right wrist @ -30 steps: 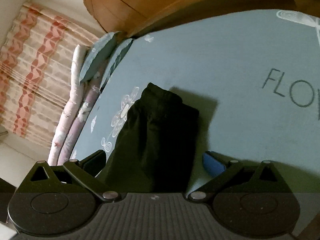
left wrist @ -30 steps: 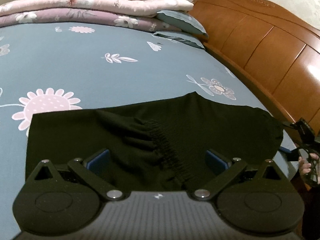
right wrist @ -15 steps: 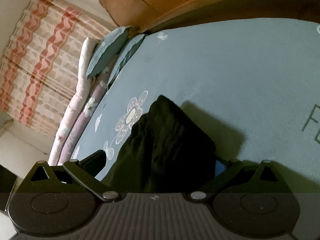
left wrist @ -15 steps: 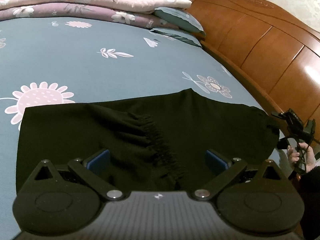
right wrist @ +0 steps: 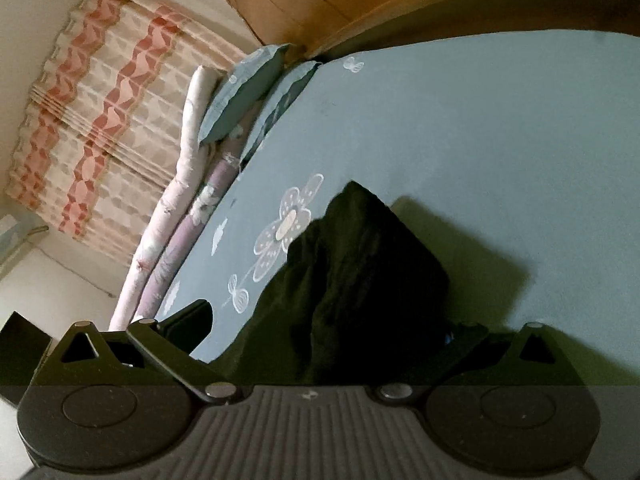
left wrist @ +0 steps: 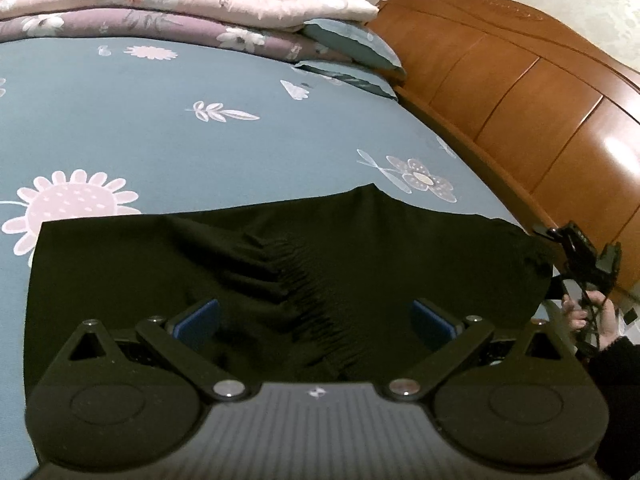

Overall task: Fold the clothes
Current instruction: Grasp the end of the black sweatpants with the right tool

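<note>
The black garment (left wrist: 288, 272) lay spread on the blue flowered bedsheet (left wrist: 160, 132), reaching across the whole space between the left gripper's (left wrist: 316, 318) jaws and past both of them. Those jaws stood wide apart, the blue pads (left wrist: 199, 317) set over the cloth and gripping nothing. A gathered elastic band (left wrist: 308, 280) ran on a slant from beyond the jaws down into the gap between them. Beyond the right-hand jaw, at the garment's far edge, the right gripper (left wrist: 584, 260) showed small in the left wrist view, held by a person's hand (left wrist: 592, 316) in a dark sleeve (left wrist: 616, 364).

In the right wrist view the garment (right wrist: 360, 280) rose in a dark heap between the right gripper's (right wrist: 326, 326) jaws and hid most of the right-hand one — only a sliver of blue pad (right wrist: 449, 337) peeked out beside it. The left-hand jaw stood clear of the cloth, over the sheet. The jaws were spread wide around the heap, but whether either touched the fabric could not be told.

Well ahead of the jaws, a wooden headboard (left wrist: 520, 112) ran along the bed's edge, with two blue pillows (left wrist: 352, 48) against it — and beside them folded quilts (left wrist: 180, 12), pink on mauve. A patterned curtain (right wrist: 100, 140) hung behind the quilts.
</note>
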